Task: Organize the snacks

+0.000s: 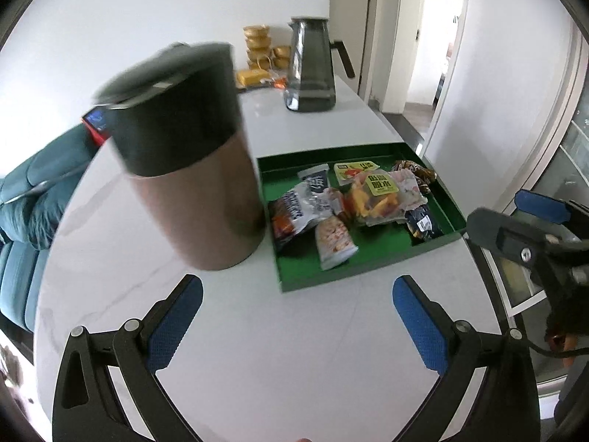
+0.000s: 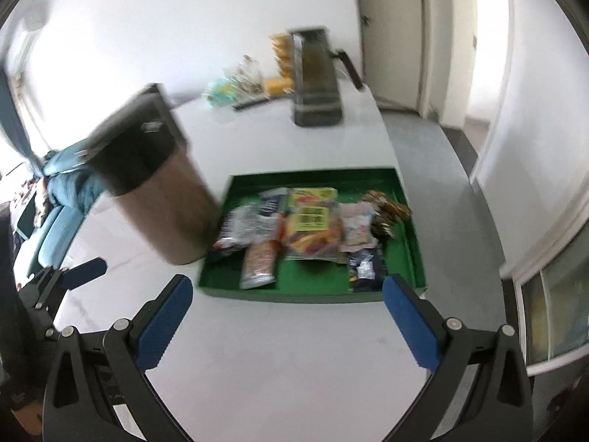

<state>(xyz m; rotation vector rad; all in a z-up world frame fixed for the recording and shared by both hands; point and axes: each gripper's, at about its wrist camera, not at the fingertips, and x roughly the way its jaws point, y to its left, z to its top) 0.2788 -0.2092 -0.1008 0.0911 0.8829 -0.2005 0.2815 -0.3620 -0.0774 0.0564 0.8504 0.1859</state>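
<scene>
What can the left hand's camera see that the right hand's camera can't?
Only the left wrist view shows a red and blue thing behind the canister, plus the right gripper from the side. Only the right wrist view shows a crinkly bag far back, plus the left gripper. Both show the brown canister, the green tray of snack packets and the dark jug.

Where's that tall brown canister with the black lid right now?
The brown canister stands upright on the white table, right beside the left edge of the green tray of snacks. It sits left of centre in both wrist views, held by neither gripper.
</scene>
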